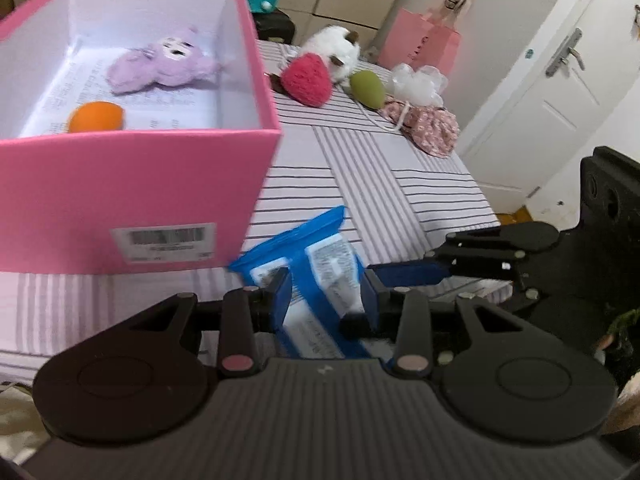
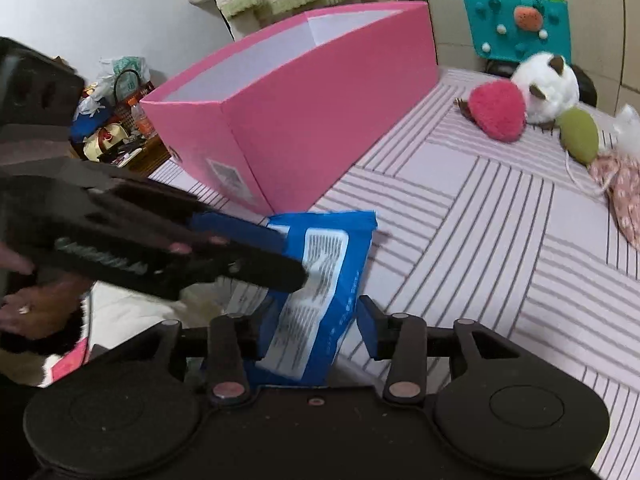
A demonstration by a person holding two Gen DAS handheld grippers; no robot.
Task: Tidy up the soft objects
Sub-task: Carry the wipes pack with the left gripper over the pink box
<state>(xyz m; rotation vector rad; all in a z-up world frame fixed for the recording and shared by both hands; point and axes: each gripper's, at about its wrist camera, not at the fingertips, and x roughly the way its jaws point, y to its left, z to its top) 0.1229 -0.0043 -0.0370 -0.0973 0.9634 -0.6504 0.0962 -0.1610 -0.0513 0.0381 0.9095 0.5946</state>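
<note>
A blue tissue pack [image 1: 316,276] hangs above the striped bed in front of the pink box [image 1: 132,184]. My left gripper [image 1: 326,292] is shut on the pack. My right gripper [image 2: 316,320] is open, its fingers on either side of the same pack [image 2: 320,280], which touches the left finger and stands apart from the right one. The box holds a purple plush [image 1: 160,66] and an orange ball [image 1: 96,116]. A red plush [image 1: 308,78], a white plush [image 1: 340,46] and a green plush [image 1: 368,90] lie at the far end of the bed.
A white mesh puff [image 1: 418,82] and a floral cloth pouch [image 1: 428,124] lie by the bed's far right edge. A teal felt bag [image 2: 520,24] stands behind the bed. A white door [image 1: 552,92] is to the right. Clutter [image 2: 116,120] sits beyond the box.
</note>
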